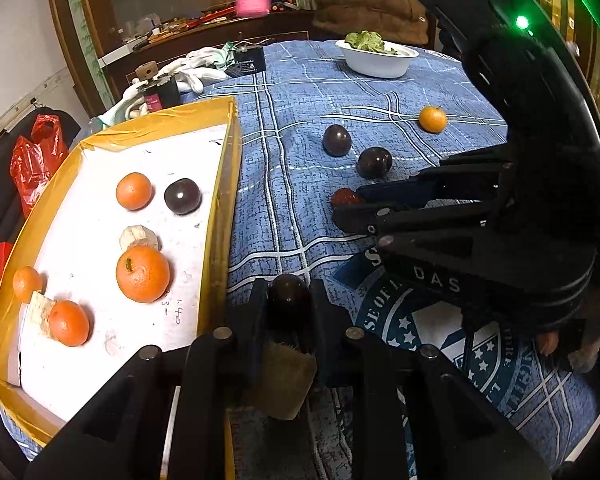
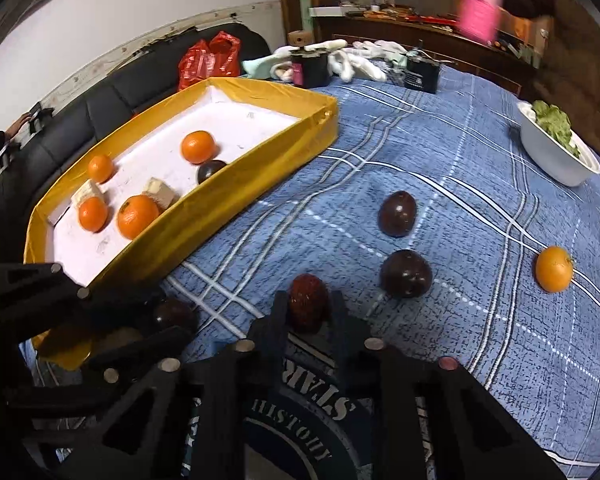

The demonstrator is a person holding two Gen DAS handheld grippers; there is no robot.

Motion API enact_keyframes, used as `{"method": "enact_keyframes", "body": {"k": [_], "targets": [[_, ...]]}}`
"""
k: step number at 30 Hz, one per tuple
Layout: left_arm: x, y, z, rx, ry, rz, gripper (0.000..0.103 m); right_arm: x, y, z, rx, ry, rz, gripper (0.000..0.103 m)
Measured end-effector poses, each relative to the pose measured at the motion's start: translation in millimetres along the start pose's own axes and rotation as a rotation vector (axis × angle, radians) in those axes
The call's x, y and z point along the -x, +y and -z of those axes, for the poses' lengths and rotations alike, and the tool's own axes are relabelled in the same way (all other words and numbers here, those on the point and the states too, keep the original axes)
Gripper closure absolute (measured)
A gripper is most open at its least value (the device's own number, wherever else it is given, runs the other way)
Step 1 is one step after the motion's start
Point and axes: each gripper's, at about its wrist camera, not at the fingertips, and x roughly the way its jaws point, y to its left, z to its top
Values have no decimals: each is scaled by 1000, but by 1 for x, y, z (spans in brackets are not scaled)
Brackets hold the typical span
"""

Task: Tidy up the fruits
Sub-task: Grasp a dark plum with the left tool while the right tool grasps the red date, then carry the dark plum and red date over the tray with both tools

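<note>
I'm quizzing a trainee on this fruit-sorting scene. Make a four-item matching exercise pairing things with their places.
1. dark fruit
2. red fruit
3. white bowl
4. largest orange

A. inside the yellow tray
B. between the right hand-held gripper fingers
C. between the left hand-held gripper fingers
D. holding green leaves

Pairs: 1-C, 2-B, 3-D, 4-A
</note>
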Motion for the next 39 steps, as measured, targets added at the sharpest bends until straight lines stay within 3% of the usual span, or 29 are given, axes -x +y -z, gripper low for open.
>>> {"method": "enact_keyframes", "body": {"k": [17, 29, 39], "targets": [[23, -2, 0, 45, -66, 58, 87, 34, -14, 15, -55, -44, 33, 84], [74, 27, -11, 135, -198, -27, 87, 75, -2, 10, -49, -122, 36, 84], [93, 80, -1, 282, -248, -136, 87, 95, 50, -22, 13, -190, -3, 85]]}}
